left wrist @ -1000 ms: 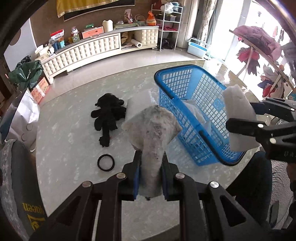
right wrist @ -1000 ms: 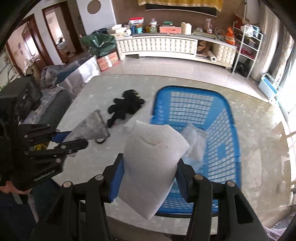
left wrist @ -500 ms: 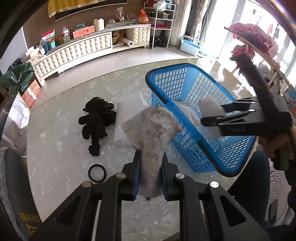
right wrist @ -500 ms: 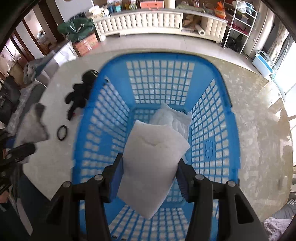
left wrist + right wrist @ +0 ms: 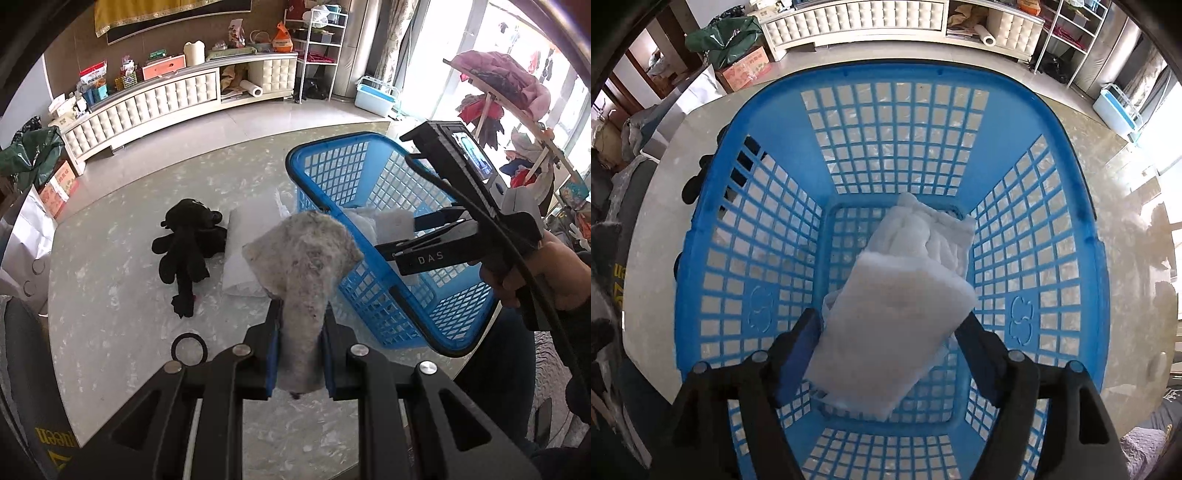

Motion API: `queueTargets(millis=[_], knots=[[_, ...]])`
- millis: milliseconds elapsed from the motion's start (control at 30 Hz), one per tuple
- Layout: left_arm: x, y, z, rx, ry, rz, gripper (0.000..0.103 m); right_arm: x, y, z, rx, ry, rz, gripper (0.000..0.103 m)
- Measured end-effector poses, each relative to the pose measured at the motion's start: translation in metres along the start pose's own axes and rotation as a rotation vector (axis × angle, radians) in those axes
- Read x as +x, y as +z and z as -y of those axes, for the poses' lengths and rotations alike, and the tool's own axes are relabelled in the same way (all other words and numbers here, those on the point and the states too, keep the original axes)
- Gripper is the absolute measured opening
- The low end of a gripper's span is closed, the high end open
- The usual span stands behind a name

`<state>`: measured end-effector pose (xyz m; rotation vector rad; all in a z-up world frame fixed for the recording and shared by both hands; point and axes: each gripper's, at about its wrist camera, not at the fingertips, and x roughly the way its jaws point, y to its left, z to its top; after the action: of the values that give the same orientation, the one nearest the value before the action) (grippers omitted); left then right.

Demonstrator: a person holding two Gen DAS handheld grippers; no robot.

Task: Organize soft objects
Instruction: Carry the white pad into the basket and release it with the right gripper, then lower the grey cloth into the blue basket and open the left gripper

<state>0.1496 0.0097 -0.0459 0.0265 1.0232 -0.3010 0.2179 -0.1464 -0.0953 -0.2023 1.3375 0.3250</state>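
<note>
Our left claw (image 5: 300, 354) is clamped on a grey pad (image 5: 304, 266), which stands up from the fingers above the bench (image 5: 110, 295), just left of the blue basket (image 5: 424, 321). Our right claw (image 5: 886, 354) reaches down inside the basket (image 5: 1027, 206); its fingers (image 5: 796, 350) stand wide, and a white pad (image 5: 890, 325) lies between them, but we cannot tell whether they grip it or have let go. Under that pad, a 2nd white pad (image 5: 923, 232) rests on the basket floor. In the left view the right claw (image 5: 410, 238) enters the basket from the right. On the bench left of the basket lie another white pad (image 5: 247, 254), touching a black plush (image 5: 188, 251), and a black ring (image 5: 188, 349) nearer us.
</note>
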Motion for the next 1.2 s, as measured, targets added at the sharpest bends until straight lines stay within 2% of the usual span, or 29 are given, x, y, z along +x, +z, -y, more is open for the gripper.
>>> queueTargets(millis=[100, 167, 200, 267, 333, 467, 600, 700, 900, 1067, 1200], knots=[[-0.001, -0.002, 0.002, 0.003, 0.002, 0.0, 0.017, -0.005, -0.004, -0.003, 0.001, 0.024, -0.001, 0.089], [-0.002, -0.002, 0.004, 0.006, 0.007, -0.001, 0.017, -0.009, -0.007, 0.001, -0.004, 0.051, -0.001, 0.093], [-0.003, -0.003, 0.005, 0.006, 0.01, -0.001, 0.017, -0.013, -0.009, -0.001, -0.01, 0.047, 0.006, 0.098], [-0.005, -0.003, 0.007, 0.006, 0.013, 0.001, 0.017, -0.022, -0.015, -0.004, -0.026, 0.025, 0.034, 0.102], [-0.007, -0.003, 0.01, 0.011, 0.016, 0.004, 0.017, -0.035, -0.021, -0.007, -0.043, -0.005, 0.081, 0.102], [-0.008, 0.0, 0.02, 0.034, 0.024, 0.006, 0.017, -0.064, -0.04, -0.003, -0.042, -0.006, 0.174, 0.103], [-0.01, 0.005, 0.035, 0.06, 0.015, 0.02, 0.017, -0.08, -0.059, 0.011, -0.032, -0.045, 0.224, 0.103], [-0.007, 0.01, 0.05, 0.095, 0.004, 0.022, 0.017, -0.084, -0.07, 0.025, -0.017, -0.064, 0.242, 0.103], [0.009, 0.022, 0.084, 0.17, 0.007, -0.008, 0.017, -0.083, -0.085, 0.057, 0.031, -0.044, 0.265, 0.103], [0.028, 0.033, 0.103, 0.197, -0.076, -0.034, 0.017, -0.082, -0.096, 0.071, 0.067, -0.022, 0.273, 0.103], [0.051, 0.041, 0.12, 0.244, -0.07, -0.073, 0.017, -0.081, -0.108, 0.082, 0.074, -0.013, 0.283, 0.103]])
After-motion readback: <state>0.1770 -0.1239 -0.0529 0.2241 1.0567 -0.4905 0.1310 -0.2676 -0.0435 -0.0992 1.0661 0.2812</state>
